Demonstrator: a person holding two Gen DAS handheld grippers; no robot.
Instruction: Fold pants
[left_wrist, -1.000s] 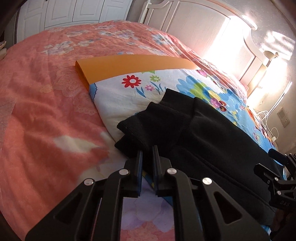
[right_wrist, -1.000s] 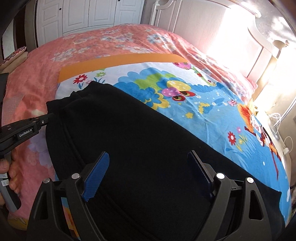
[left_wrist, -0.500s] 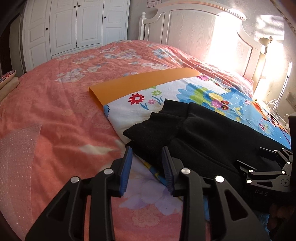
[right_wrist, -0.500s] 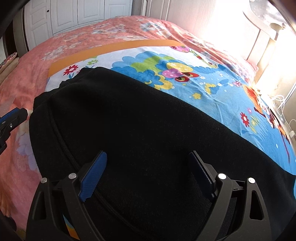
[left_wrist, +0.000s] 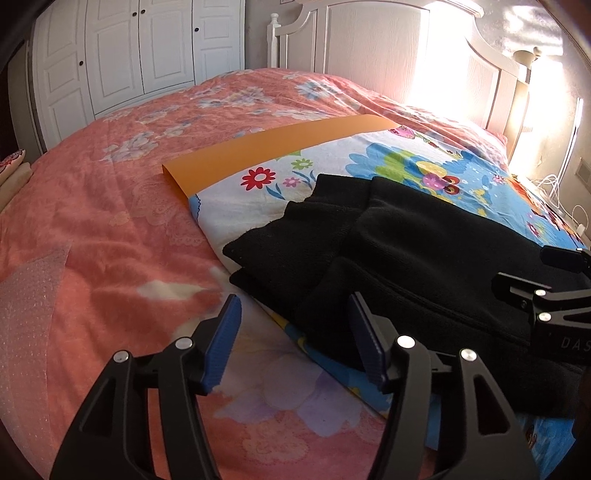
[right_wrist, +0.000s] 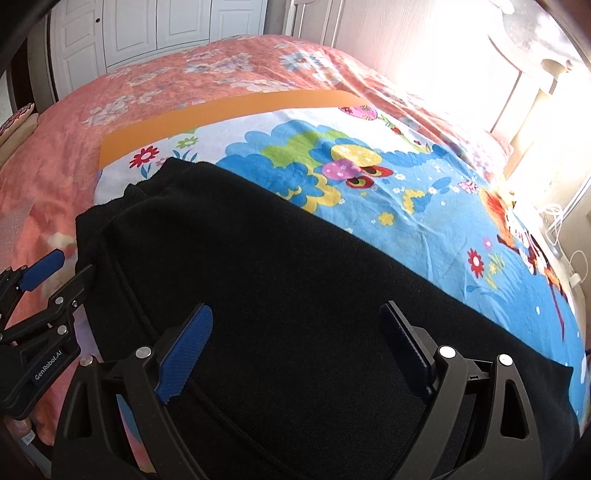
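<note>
Left tongs (left_wrist: 293, 338) gaping, holding nothing, hovering at lower centre just off the black pants' (left_wrist: 406, 258) bunched near end. Right tongs (right_wrist: 295, 350) spread wide too, empty, over the pants' middle. Pants lie on the cartoon-print sheet (right_wrist: 406, 192) on the bed, long axis running lower right. My left's nearer that end, so I reckon it grabs first.
</note>
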